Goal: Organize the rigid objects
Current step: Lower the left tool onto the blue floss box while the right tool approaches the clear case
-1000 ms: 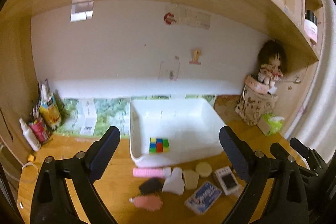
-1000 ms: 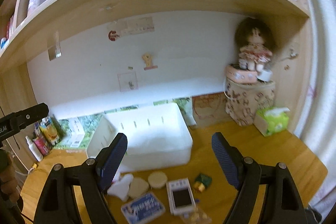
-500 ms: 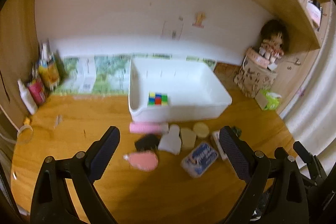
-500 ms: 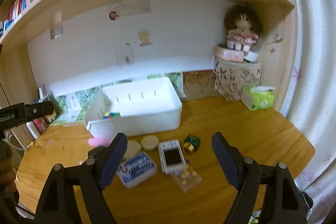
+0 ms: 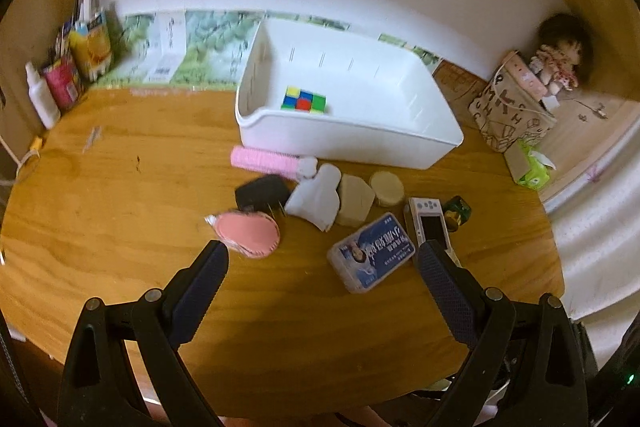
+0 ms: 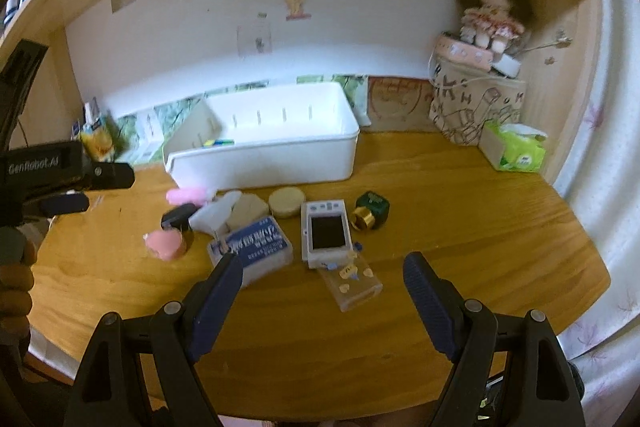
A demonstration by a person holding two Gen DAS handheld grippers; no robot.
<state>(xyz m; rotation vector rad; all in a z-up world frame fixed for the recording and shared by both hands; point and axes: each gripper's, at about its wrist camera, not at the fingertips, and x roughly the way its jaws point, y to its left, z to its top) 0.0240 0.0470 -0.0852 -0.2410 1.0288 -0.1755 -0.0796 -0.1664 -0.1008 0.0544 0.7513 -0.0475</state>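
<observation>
Wooden tabletop (image 5: 120, 219) beneath a shelf, seen from both wrist cameras. A white bin (image 5: 400, 143) stands toward the back wall; inside it, near its front left corner, lies a colour cube (image 5: 305, 99) — the only item in the bin. The remaining items lie in a loose cluster on the tabletop just in front of the bin: a pink roller (image 5: 264, 159) touching the bin's front wall, a black block (image 5: 262, 191), a pink pad (image 5: 249, 234), a white bottle (image 5: 316, 199) on its side, a beige block (image 5: 354, 205), a round beige tin (image 5: 386, 188), a blue-and-white card box (image 5: 372, 251), a white handheld device (image 5: 428, 225), and a green-and-gold cap (image 5: 457, 211). In the right wrist view a clear case (image 6: 352, 281) with small yellow pieces lies at the near end of the handheld device.

Left tongs (image 5: 322, 267): fingers apart, nothing between them, hovering above the near edge of the cluster, the pink pad just beyond the left finger. Right tongs (image 6: 323, 275): fingers apart and empty, hovering above the card box and the clear case. A hand (image 6: 16, 283) grips the left tool at the left border of the right wrist view.

At the right — a doll (image 6: 490, 15) seated on a patterned bag (image 6: 472, 111), beside a green tissue pack (image 6: 516, 151).
</observation>
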